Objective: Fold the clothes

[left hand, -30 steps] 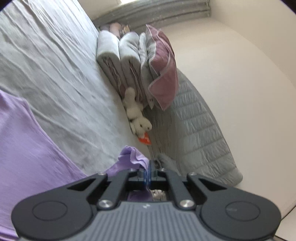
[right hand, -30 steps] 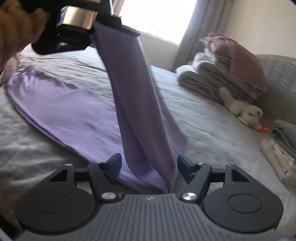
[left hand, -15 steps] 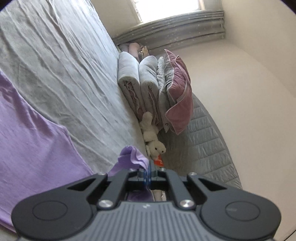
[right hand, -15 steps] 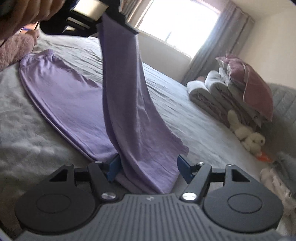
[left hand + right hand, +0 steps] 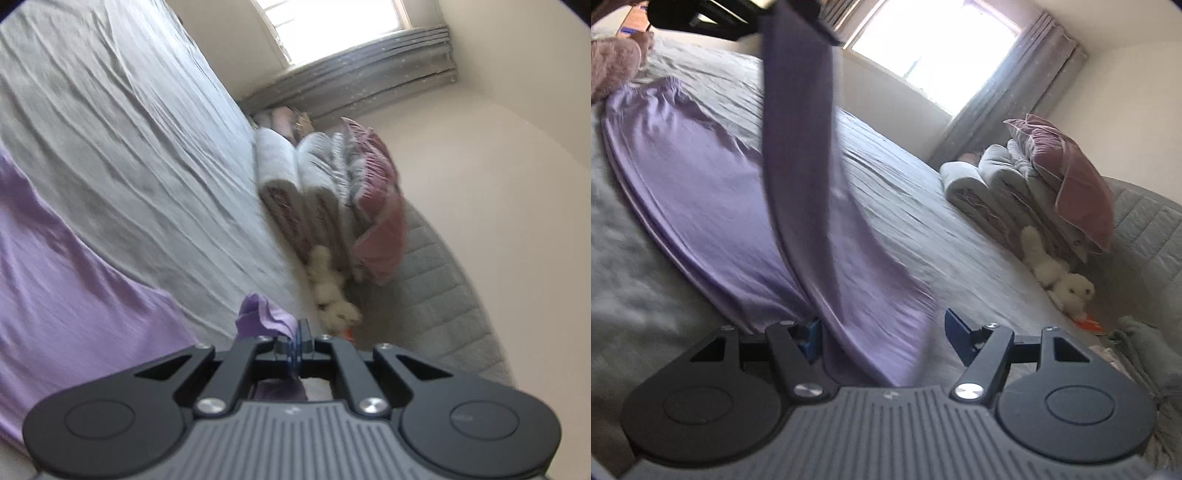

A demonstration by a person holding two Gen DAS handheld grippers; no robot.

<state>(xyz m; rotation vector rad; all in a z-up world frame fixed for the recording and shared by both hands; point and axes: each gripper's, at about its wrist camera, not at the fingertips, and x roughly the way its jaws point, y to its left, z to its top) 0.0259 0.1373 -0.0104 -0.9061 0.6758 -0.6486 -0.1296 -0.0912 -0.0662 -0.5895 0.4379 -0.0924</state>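
Mid-fold: left gripper (image 5: 297, 334) pinches the lilac garment (image 5: 701, 192) aloft, right gripper (image 5: 881, 332) gapes empty, likely next gripping the hem.

A bed (image 5: 905, 206) with a wrinkled grey sheet fills most of both views. A lilac garment (image 5: 701, 199) lies spread on it at the left of the right wrist frame. At the right of that frame rest rolled grey bedding (image 5: 990, 192), a white plush toy (image 5: 1060, 280) and, lower right, what may be folded pale clothes (image 5: 1137, 350).
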